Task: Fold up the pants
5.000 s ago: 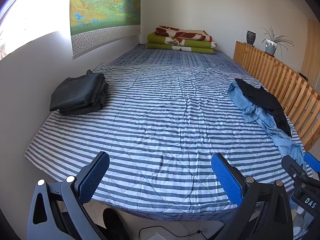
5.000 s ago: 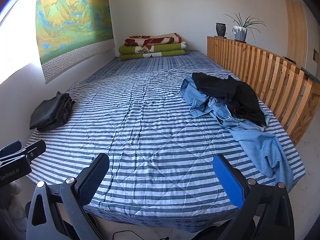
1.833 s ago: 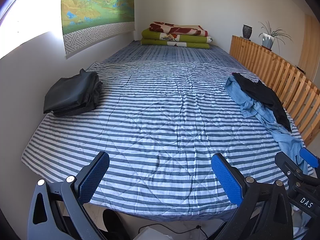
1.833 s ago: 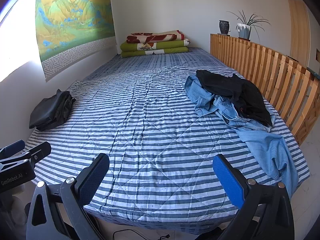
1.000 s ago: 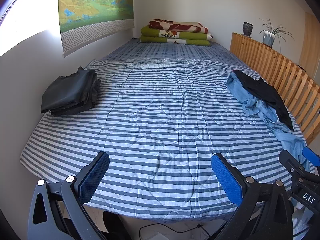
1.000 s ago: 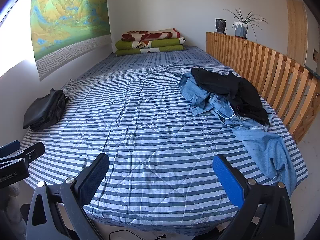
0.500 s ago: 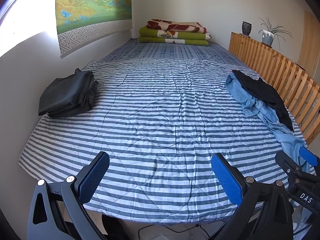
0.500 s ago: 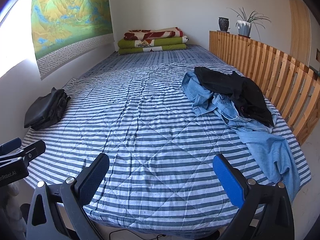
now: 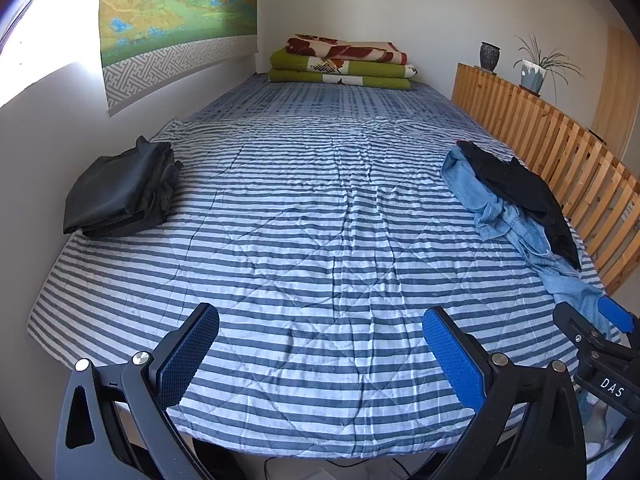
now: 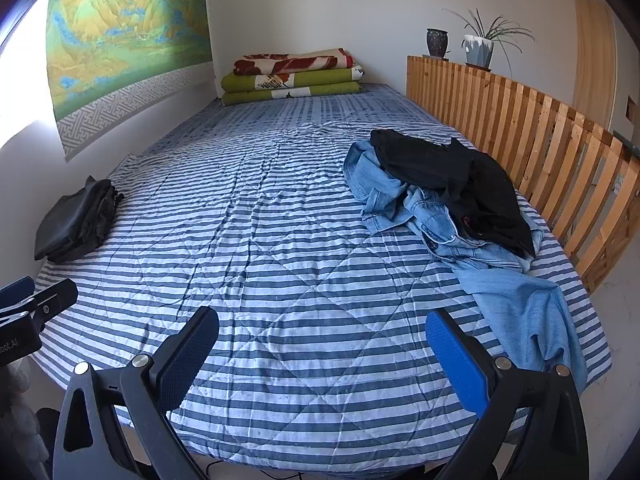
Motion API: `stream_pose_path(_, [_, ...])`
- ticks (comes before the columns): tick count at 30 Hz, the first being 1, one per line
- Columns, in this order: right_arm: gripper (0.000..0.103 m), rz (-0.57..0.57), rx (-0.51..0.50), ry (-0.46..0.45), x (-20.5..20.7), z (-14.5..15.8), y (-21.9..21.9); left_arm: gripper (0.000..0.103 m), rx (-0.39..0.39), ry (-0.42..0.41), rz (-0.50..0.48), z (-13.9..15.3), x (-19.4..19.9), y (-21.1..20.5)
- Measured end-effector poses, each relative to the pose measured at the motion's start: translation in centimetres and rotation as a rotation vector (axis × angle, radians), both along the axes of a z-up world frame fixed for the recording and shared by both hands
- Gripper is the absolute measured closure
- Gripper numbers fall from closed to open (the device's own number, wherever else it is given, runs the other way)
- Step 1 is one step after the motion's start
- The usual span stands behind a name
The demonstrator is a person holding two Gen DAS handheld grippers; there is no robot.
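Crumpled light blue jeans (image 10: 404, 196) (image 9: 492, 204) lie on the right side of the striped bed (image 10: 280, 264) (image 9: 320, 216), one leg trailing over the near right corner. Black pants (image 10: 460, 176) (image 9: 520, 188) are heaped on top of them. A folded black garment (image 9: 120, 196) (image 10: 74, 220) rests at the left edge by the wall. My left gripper (image 9: 320, 344) hangs open over the near edge of the bed, holding nothing. To its right my right gripper (image 10: 322, 344) is open too, with the jeans ahead and to its right.
A wooden slatted rail (image 10: 540, 136) runs along the right side of the bed, with a dark vase (image 10: 437, 42) and a potted plant (image 10: 478, 50) on top. Folded blankets (image 10: 294, 76) are stacked at the far end. A painted hanging (image 10: 120, 32) covers the left wall.
Both views shift slightly from frame to frame as the grippers sway above the near edge. The clothes have not moved and both grippers stay open.
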State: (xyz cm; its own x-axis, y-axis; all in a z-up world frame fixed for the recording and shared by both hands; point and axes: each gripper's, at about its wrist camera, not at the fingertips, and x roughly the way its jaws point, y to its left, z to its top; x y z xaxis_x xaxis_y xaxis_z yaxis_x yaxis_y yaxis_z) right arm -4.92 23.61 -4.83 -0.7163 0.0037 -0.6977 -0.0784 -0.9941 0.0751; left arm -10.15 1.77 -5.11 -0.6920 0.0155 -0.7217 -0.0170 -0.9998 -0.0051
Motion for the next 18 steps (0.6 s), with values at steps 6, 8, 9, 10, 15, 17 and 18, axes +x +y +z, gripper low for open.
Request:
stream_pose_path(6, [0.001, -0.008, -0.017, -0.019, -0.8, 0.1, 1.2, 0.000, -0.027, 0.011, -0.017, 0.4, -0.9, 1.2])
stream_pose_path(8, [0.001, -0.013, -0.012, -0.015, -1.0, 0.2, 1.2, 0.000, -0.033, 0.011, -0.021, 0.4, -1.1, 1.5])
stream_pose_path(9, [0.001, -0.014, -0.015, -0.015, -1.0, 0.2, 1.3, 0.000, -0.034, 0.011, -0.023, 0.4, -1.2, 1.7])
stream_pose_path(10, [0.001, -0.015, -0.018, -0.014, -1.1, 0.3, 1.4, 0.000, -0.036, 0.012, -0.025, 0.4, -1.2, 1.8])
stream_pose_path(15, [0.001, -0.027, -0.024, -0.004, -1.5, 0.5, 1.7, 0.000, -0.051, 0.009, -0.029, 0.4, -1.8, 2.2])
stream_pose_path(17, [0.001, -0.036, -0.032, -0.002, -1.7, 0.4, 2.1, 0.000, -0.055, 0.004, -0.028, 0.3, -2.1, 2.4])
stream_pose_path(18, [0.001, -0.042, -0.036, -0.002, -1.8, 0.4, 2.2, 0.000, -0.055, 0.002, -0.027, 0.3, -2.1, 2.3])
